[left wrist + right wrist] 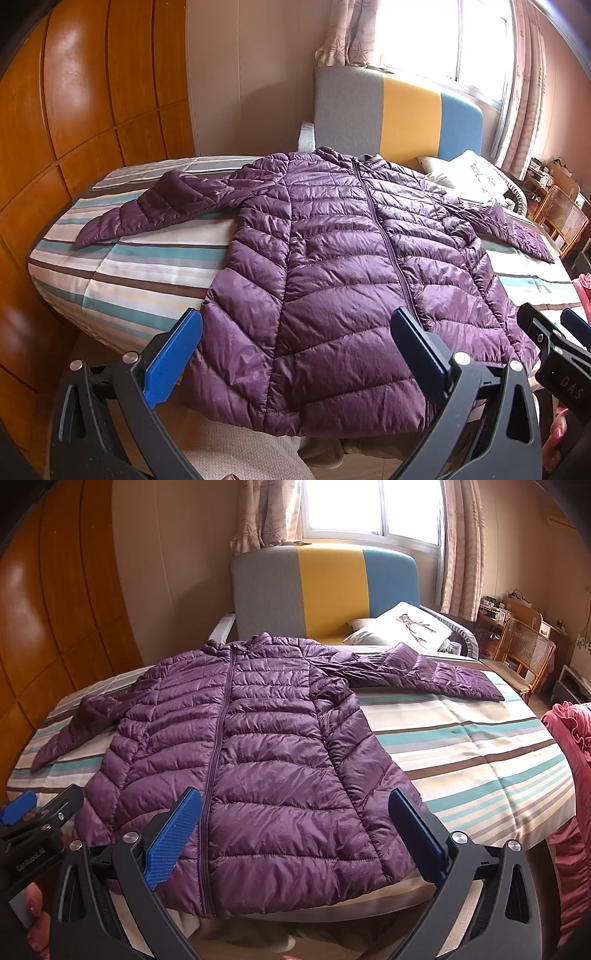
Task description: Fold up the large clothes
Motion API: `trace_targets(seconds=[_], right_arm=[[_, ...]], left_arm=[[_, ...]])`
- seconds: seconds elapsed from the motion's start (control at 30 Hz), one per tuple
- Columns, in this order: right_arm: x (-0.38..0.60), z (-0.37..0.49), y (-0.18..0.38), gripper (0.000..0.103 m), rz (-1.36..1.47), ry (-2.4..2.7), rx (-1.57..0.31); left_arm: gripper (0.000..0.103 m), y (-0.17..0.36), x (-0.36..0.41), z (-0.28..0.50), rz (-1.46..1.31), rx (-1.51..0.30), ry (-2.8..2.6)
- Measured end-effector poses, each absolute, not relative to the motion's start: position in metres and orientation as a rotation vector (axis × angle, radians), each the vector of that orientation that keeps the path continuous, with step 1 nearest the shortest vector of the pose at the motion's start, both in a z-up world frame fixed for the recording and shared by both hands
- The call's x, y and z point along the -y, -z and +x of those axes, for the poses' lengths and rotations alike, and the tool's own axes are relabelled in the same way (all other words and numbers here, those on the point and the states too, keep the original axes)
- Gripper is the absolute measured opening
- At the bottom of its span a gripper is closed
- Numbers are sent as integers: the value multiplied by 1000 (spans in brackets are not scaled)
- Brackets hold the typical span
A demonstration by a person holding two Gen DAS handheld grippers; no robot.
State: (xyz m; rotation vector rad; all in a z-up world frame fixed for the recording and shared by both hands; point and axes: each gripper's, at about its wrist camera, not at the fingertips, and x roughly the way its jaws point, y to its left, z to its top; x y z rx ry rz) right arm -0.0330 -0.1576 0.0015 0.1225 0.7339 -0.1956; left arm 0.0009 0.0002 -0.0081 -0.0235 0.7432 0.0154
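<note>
Lettering "GenRobot.AI" on left gripper (22, 808).

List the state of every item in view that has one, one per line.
Purple puffer jacket: spread flat, front up, unfolded, both sleeves out.
Zipper: closed.
Left gripper: open, empty, at the hem.
Right gripper: open, empty, at the hem.
Curtains: drawn aside.
Pillow: resting by the headboard.
</note>
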Motion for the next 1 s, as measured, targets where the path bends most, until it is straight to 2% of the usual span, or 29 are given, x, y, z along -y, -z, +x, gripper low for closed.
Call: trace_targets(seconds=[0.4, 0.53, 0.9, 1.0], right_arm=[[167, -26, 4, 100, 113, 215, -730], [192, -17, 11, 100, 186, 206, -741], [292, 35, 49, 100, 280, 276, -771], [325, 56, 65, 100, 322, 308, -854]], left_arm=[[101, 18, -1, 7, -27, -747, 28], [101, 31, -5, 19, -68, -781, 76], [101, 66, -1, 102, 9, -832, -8], [101, 73, -2, 126, -3, -862, 0]])
